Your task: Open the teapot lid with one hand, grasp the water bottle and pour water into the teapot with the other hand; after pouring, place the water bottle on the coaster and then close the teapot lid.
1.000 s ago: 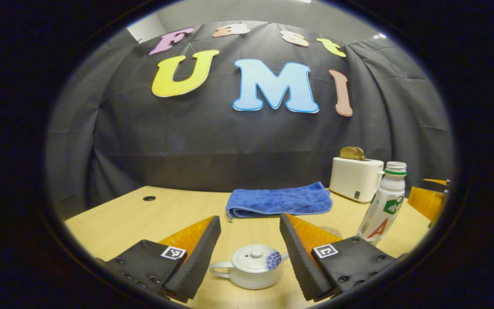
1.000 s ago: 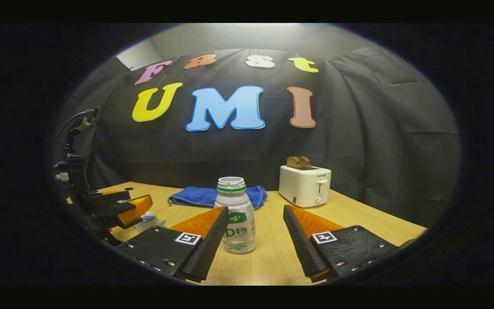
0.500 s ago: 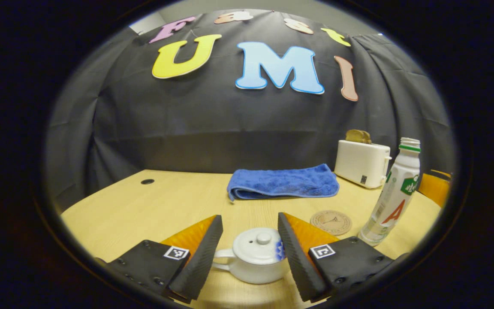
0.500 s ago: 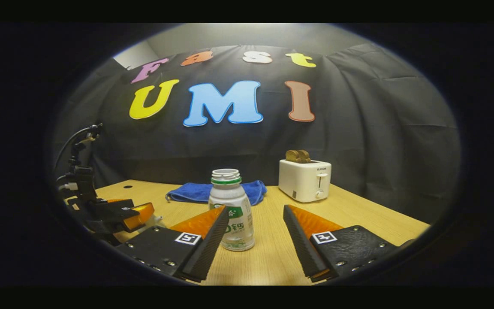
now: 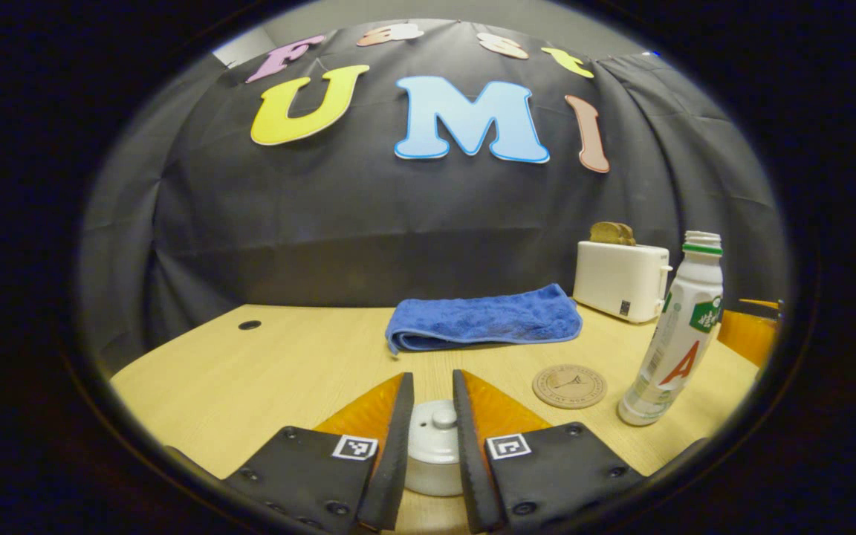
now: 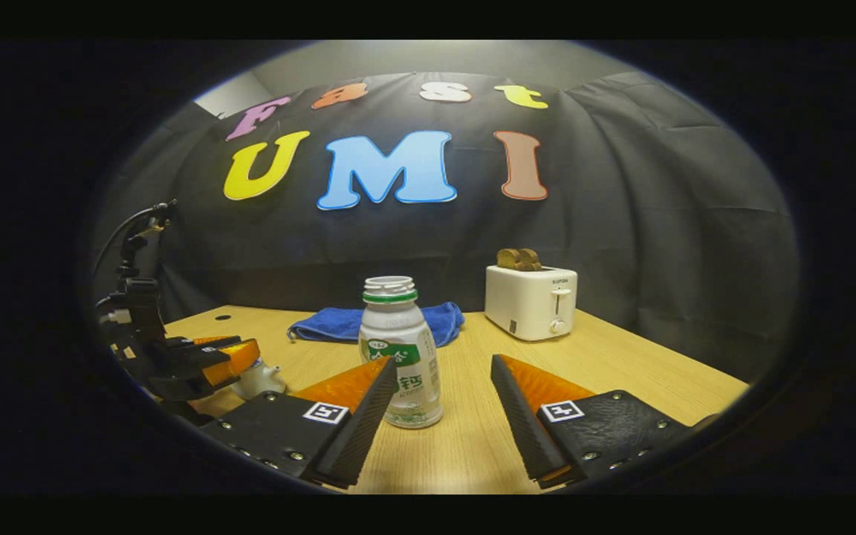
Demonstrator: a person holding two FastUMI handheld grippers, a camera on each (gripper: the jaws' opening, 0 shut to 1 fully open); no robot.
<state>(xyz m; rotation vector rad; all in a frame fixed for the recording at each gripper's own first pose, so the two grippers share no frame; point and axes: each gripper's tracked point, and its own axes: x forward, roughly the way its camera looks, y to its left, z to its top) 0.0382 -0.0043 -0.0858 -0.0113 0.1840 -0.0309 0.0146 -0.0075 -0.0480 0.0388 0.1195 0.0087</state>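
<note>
left tongs [image 5: 432, 453] sit closed in tight around the lid knob [image 5: 443, 417] of the white teapot [image 5: 434, 457], which stands on the bench [image 5: 302, 364] right at the near edge of the left gripper view. can't quite tell if both fingers actually press the knob or just flank it, looks close to touching. right tongs [image 6: 439, 420] are wide open with the water bottle [image 6: 400, 353] standing upright between them, nearer the left finger, not gripped.

so the step in hand is getting the lid off, i reckon. to do it well: pinch the knob square, lift straight up so the pot doesn't drag or tip, and hold the lid clear of the opening. the bottle has no cap, so the right side should centre on the body before closing and keep it upright until it's over the pot.

count: one teapot, one lid, one bottle, one round coaster [image 5: 569, 386] lying between pot and bottle, one folded blue towel [image 5: 484, 321], one white toaster [image 5: 621, 280] with toast in it.
</note>
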